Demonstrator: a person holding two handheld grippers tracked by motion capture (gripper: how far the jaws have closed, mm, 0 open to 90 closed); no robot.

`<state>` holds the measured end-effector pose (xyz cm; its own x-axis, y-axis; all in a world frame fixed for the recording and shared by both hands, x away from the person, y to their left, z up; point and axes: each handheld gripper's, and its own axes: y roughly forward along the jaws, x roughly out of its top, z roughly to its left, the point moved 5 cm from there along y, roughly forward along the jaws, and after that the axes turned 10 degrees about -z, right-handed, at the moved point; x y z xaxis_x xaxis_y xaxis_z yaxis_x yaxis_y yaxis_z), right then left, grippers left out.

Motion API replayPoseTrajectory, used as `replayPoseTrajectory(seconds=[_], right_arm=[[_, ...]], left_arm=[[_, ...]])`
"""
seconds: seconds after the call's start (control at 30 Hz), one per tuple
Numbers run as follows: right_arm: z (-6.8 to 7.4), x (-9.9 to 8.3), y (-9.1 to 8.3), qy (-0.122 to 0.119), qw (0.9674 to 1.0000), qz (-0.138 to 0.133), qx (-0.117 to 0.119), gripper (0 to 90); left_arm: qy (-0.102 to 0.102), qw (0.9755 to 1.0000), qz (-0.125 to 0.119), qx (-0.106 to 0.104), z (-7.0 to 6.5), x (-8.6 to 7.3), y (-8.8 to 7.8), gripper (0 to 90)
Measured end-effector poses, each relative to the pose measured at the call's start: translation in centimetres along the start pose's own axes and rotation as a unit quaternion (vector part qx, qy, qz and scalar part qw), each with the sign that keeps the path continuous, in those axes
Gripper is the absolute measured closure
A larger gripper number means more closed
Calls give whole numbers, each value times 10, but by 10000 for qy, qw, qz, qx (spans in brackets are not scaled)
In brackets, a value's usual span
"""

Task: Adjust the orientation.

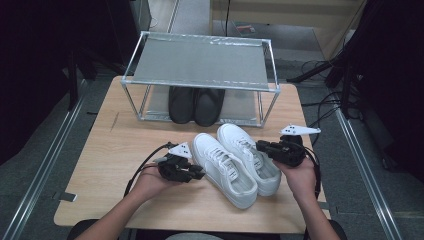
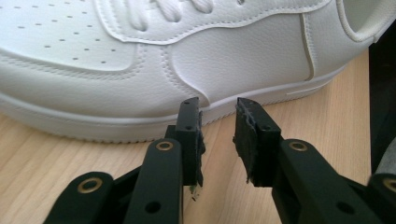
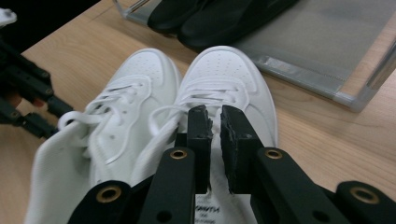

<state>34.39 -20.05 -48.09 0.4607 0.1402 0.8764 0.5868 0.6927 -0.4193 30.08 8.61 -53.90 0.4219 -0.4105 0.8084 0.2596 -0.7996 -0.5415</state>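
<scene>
A pale wooden table (image 1: 125, 145) stands on grey floor in a dim room, with a metal shoe rack (image 1: 200, 62) at its far edge holding black shoes (image 1: 196, 104). The left gripper (image 2: 217, 109) has its jaws narrowly apart and empty beside the left white sneaker (image 1: 222, 167); the right gripper (image 3: 215, 114) is barely parted and empty over the right white sneaker (image 1: 250, 155). Both laced leather sneakers lie side by side at mid-table, toes toward the rack.

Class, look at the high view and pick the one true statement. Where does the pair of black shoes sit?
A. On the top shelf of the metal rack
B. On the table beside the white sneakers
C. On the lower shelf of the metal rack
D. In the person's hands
C: the black shoes stand side by side on the lower shelf of the metal rack, under its bare top shelf and behind the white sneakers.
</scene>
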Motion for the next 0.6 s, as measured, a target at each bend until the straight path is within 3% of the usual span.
replayPoseTrajectory(seconds=[0.17,0.33,0.6], right_arm=[[18,-1,-11,-179,9998,-64,102,894],[34,-14,-13,-406,9988,218,134,900],[36,-23,-13,-474,9983,345,64,900]], left_arm=[[-9,9998,-132,123,4,1,-11,666],[0,9994,-272,230,9,2,-22,651],[-81,9986,-404,334,16,2,-33,633]])
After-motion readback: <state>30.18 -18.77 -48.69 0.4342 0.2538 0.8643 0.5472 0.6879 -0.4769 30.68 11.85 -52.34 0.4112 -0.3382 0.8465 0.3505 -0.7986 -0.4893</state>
